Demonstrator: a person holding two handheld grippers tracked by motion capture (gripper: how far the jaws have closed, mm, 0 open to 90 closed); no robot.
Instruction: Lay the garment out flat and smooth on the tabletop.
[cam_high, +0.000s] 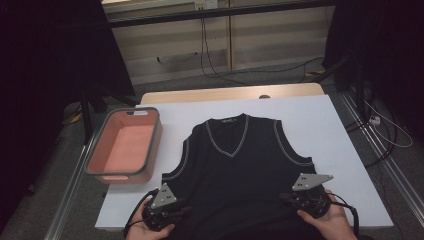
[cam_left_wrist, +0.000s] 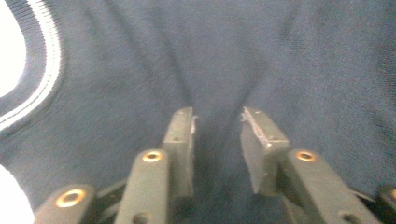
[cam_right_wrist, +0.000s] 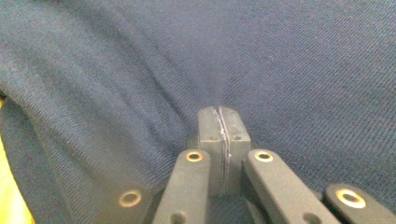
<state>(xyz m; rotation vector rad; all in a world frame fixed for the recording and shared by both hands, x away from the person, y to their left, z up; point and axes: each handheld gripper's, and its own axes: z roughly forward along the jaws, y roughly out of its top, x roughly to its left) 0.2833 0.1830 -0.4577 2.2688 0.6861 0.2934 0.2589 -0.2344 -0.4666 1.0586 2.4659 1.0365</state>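
Left gripper (cam_left_wrist: 217, 122) stands partly open over the hem area of the dark navy sleeveless sweater vest (cam_high: 240, 165), knit showing between its jaws but not pressed; right gripper (cam_right_wrist: 219, 122) is clamped closed, and I judge a pinch of the same knit sits in it, though no cloth shows between the pads. With one side gripped and the other loose, I fear a lift would drag the vest askew and bunch it. It lies flat on the white table cover (cam_high: 320, 120), beside the pink bin (cam_high: 102, 145), its long axis running away from me, V-neck far, hem near my hands.
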